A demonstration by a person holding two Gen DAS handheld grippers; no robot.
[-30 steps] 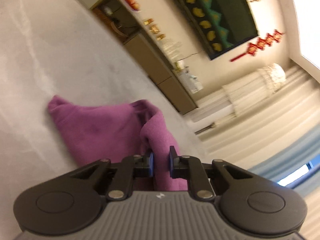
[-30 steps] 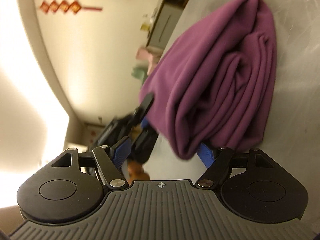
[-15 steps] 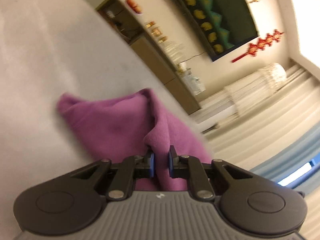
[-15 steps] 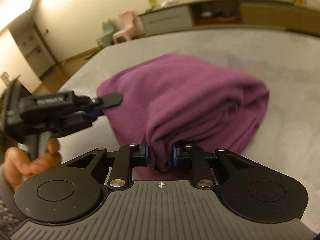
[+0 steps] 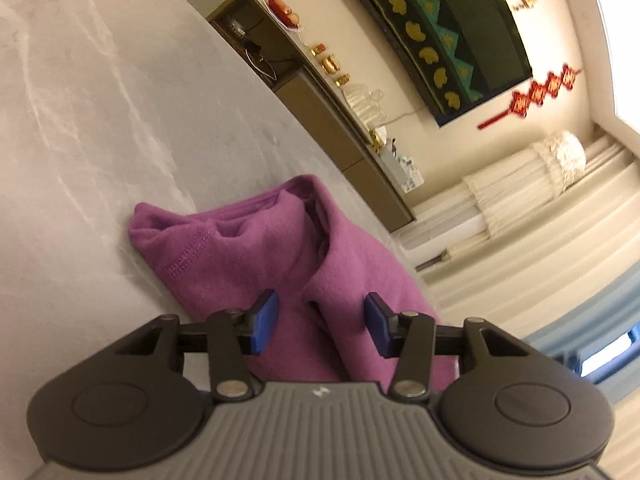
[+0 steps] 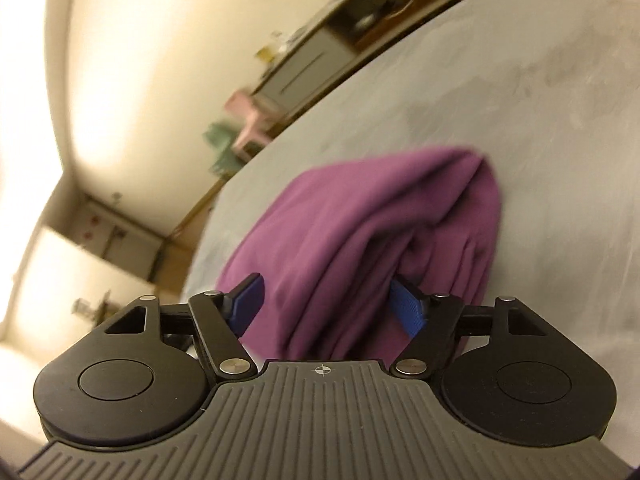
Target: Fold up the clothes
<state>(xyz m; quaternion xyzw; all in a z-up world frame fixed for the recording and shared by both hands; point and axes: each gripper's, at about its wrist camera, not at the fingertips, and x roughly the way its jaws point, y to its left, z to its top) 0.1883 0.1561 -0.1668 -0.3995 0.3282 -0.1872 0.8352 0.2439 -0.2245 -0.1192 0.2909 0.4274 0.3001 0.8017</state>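
Note:
A purple garment [image 5: 256, 260] lies bunched in folded layers on the grey table [image 5: 80, 120]. In the left wrist view my left gripper [image 5: 322, 322] is open, its blue pads [image 5: 264, 316] spread on either side of a raised fold of the cloth without pinching it. In the right wrist view the same purple garment [image 6: 360, 220] lies in a rounded heap. My right gripper [image 6: 326, 306] is open, with the near edge of the cloth between its blue pads [image 6: 406, 310].
The grey marbled table [image 6: 520, 100] extends around the garment. Beyond its far edge stand a low sideboard [image 5: 320, 92] with bottles and a fruit bowl, curtains [image 5: 540, 220], and pink and green small chairs [image 6: 244, 124].
Both grippers opened and let go of the purple garment, which dropped onto the table. The right wrist view tilted and pulled back slightly; the left gripper is out of its view.

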